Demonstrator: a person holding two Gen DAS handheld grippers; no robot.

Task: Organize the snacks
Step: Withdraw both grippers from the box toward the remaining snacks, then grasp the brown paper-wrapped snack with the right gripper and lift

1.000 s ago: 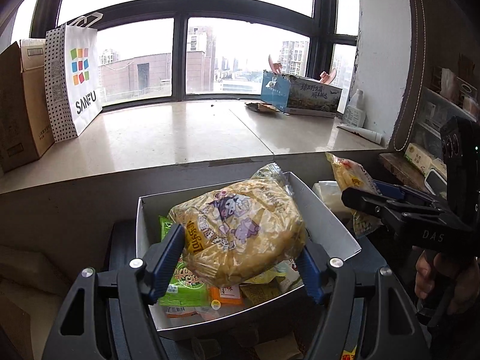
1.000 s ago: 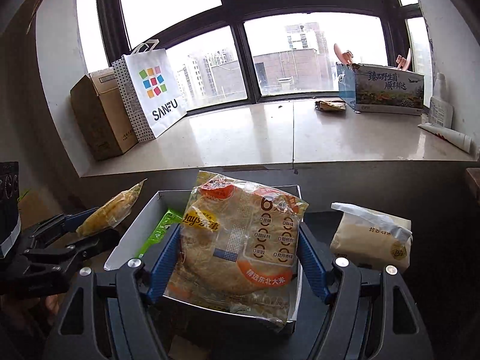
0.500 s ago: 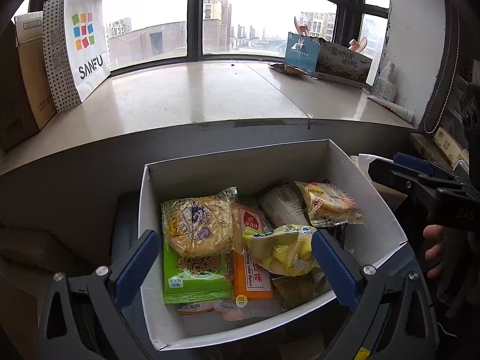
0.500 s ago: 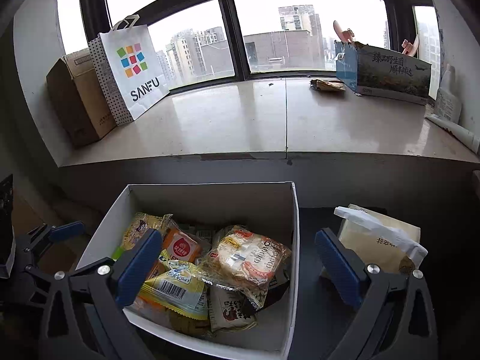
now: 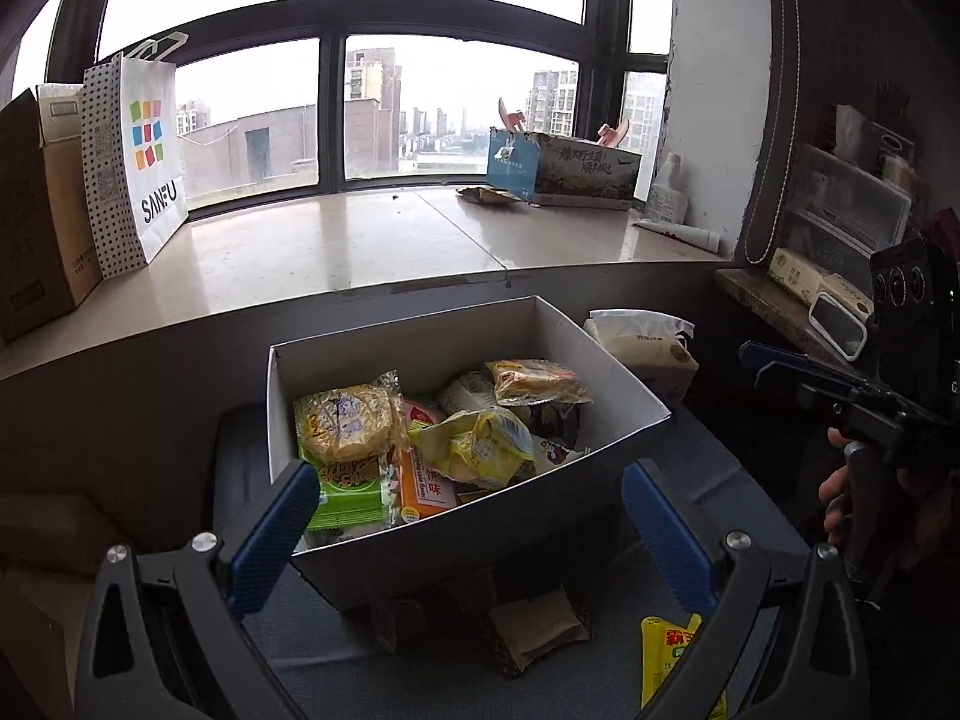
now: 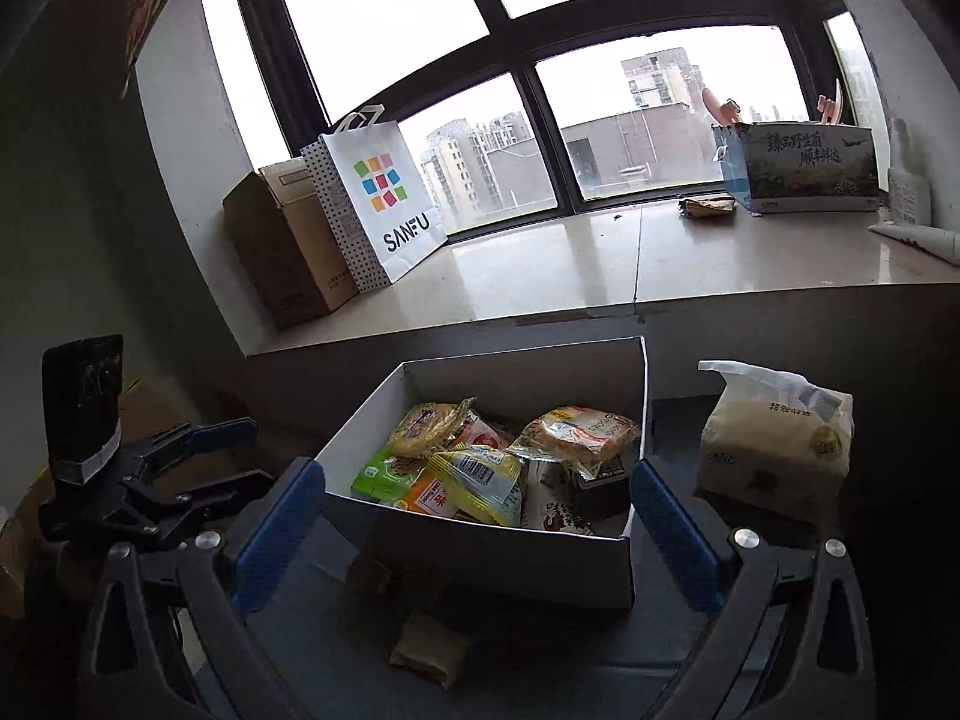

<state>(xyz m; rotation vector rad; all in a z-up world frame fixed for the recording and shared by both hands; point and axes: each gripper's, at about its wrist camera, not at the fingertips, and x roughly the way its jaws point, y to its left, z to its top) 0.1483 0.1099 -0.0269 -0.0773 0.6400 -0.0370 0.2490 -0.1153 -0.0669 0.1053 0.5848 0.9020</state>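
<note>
A white cardboard box (image 5: 624, 387) (image 6: 504, 552) on the dark blue surface holds several snack packets: a round yellow cake packet (image 5: 347, 423) (image 6: 427, 423), a green packet (image 5: 348, 495), a yellow packet (image 5: 477, 447) (image 6: 480, 480), an orange packet (image 5: 427, 486) and a rice-cracker packet (image 5: 534, 383) (image 6: 579, 432). My left gripper (image 5: 468, 531) is open and empty, pulled back in front of the box. My right gripper (image 6: 474, 531) is open and empty, also in front of the box. Brown packets (image 5: 537, 627) (image 6: 427, 651) and a yellow packet (image 5: 675, 660) lie loose before the box.
A beige paper bag (image 5: 651, 351) (image 6: 774, 450) stands right of the box. The window ledge (image 5: 336, 252) behind carries a SANFU bag (image 5: 135, 162) (image 6: 375, 207), a brown carton (image 6: 282, 252) and a blue printed box (image 5: 561, 171) (image 6: 801, 171). Shelves (image 5: 840, 222) are at far right.
Both grippers let go of their snack packets into the box, opened wide, then drew back and up away from the box.
</note>
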